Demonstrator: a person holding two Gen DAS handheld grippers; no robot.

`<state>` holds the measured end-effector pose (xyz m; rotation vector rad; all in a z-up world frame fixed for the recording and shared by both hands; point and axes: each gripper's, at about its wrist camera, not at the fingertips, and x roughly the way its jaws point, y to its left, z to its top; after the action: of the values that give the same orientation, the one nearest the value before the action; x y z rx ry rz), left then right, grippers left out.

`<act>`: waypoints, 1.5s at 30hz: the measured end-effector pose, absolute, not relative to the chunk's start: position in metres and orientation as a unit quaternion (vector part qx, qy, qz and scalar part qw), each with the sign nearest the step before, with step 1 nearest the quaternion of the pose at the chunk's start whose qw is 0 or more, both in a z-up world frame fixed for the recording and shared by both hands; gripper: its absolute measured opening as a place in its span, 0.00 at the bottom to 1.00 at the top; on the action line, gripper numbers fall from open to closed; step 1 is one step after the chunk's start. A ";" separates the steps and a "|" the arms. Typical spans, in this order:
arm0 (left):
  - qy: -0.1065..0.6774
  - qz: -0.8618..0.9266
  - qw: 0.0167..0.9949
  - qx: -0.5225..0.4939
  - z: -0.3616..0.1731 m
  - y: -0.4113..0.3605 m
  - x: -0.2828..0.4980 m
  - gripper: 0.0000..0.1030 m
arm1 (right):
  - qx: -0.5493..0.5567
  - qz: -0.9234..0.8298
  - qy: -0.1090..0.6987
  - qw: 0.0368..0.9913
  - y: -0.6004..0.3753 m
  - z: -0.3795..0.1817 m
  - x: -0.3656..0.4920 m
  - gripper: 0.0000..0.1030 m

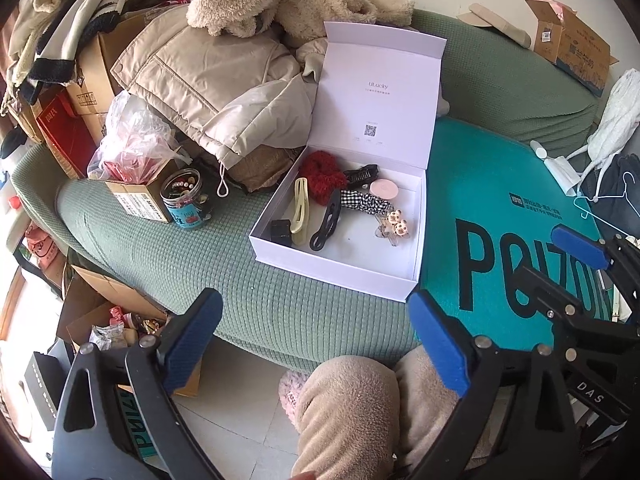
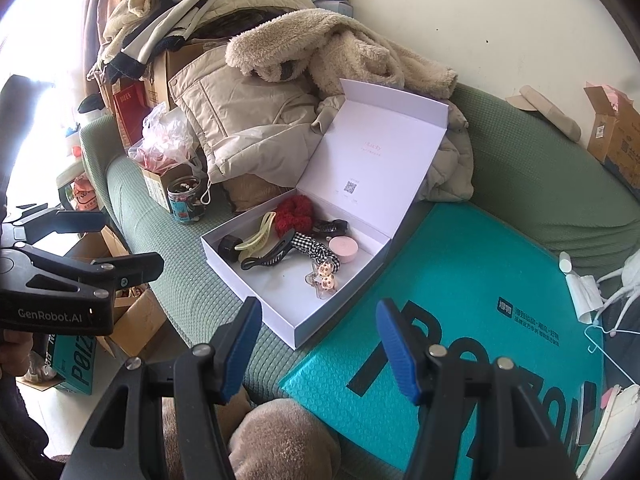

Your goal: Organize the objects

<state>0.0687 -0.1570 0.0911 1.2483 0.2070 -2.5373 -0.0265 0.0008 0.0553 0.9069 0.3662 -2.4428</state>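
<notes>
nearest the lens is the person's knee (image 1: 348, 408) in tan fleece, low in both wrist views, with the two grippers held just above it. the left gripper (image 1: 316, 332) has its blue pads spread very wide and nothing lies between them. the right gripper (image 2: 320, 344) stands about half open, also with nothing in it.

beyond them, the green sofa (image 1: 160, 248) carries everything. a teal padded mailer (image 1: 500, 208) lies on the seat to the right, and a heap of coats (image 1: 208, 76) fills the far left. between them sits the white box (image 1: 336, 264), lid tipped up at the far side, its right edge touching or overlapping the mailer.

inside the box the hair things are already gathered: a red scrunchie (image 1: 322, 174) at the far side, a checked bow (image 1: 366, 202) beside it, a cream clip (image 1: 301, 208) and a black claw clip (image 1: 326, 224) lying long-ways from near to far, a pink compact (image 1: 383, 189), a small black cube (image 1: 281, 232) at the near left corner, and a clear star clip (image 1: 394, 226) nearest the right wall.

the box lies straight ahead of both grippers, its long side running near-left to far-right. no loose item shows on the seat near the jaws, so i judge the lid is what remains. the right gripper looks nearer the lid's free edge.
</notes>
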 end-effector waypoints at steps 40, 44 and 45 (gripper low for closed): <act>0.067 -0.885 0.137 0.440 0.091 -0.146 0.079 0.91 | 0.332 -0.895 0.145 0.260 0.004 0.056 -0.020 0.59; 0.073 -0.883 0.139 0.443 0.089 -0.149 0.080 0.91 | 0.333 -0.895 0.145 0.260 0.004 0.056 -0.019 0.59; 0.073 -0.882 0.140 0.444 0.089 -0.149 0.080 0.91 | 0.333 -0.895 0.146 0.259 0.003 0.056 -0.019 0.59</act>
<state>0.0804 -0.1495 0.0886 1.2828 0.2096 -2.5487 -0.0192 0.0035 0.0558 0.9021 0.3954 -2.4243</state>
